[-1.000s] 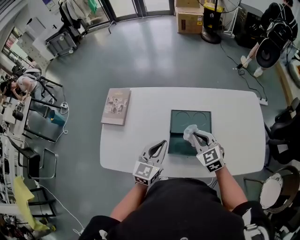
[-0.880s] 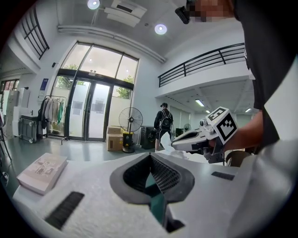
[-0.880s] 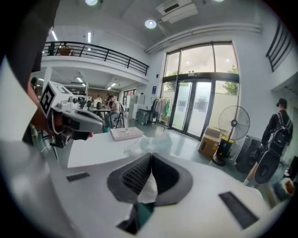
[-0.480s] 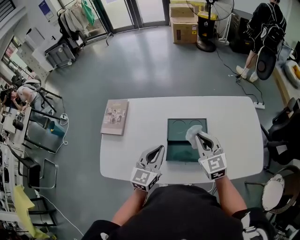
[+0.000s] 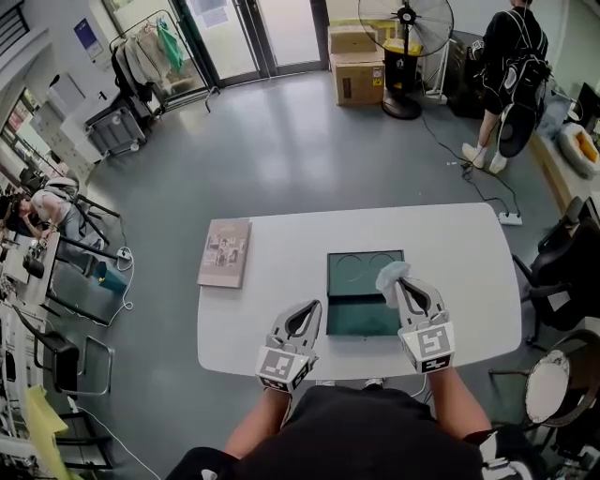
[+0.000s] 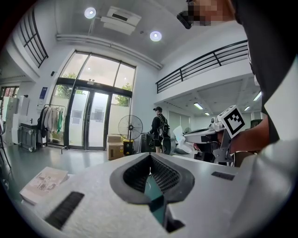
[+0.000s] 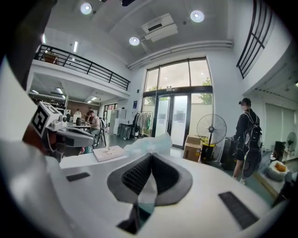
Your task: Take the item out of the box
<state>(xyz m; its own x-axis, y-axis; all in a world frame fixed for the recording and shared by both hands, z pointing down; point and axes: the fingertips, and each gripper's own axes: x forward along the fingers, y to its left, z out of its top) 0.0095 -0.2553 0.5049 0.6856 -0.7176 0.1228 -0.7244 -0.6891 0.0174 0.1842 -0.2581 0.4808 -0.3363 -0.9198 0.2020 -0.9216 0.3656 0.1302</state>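
Note:
On the white table lies an open dark green box, its lid folded back. Above the box's right edge my right gripper is shut on a pale, crumpled plastic-wrapped item. In the right gripper view that item sticks out past the shut tips of the right gripper. My left gripper hovers near the table's front edge, left of the box. In its own view the left gripper is shut with nothing between the pads.
A book lies at the table's left end. Office chairs stand to the right of the table. Beyond the far side are a floor fan, cardboard boxes and a standing person.
My right gripper has risen with the wrapped item, from down in the box to above its right edge. The left gripper has lifted a little. The head view has tilted further out.

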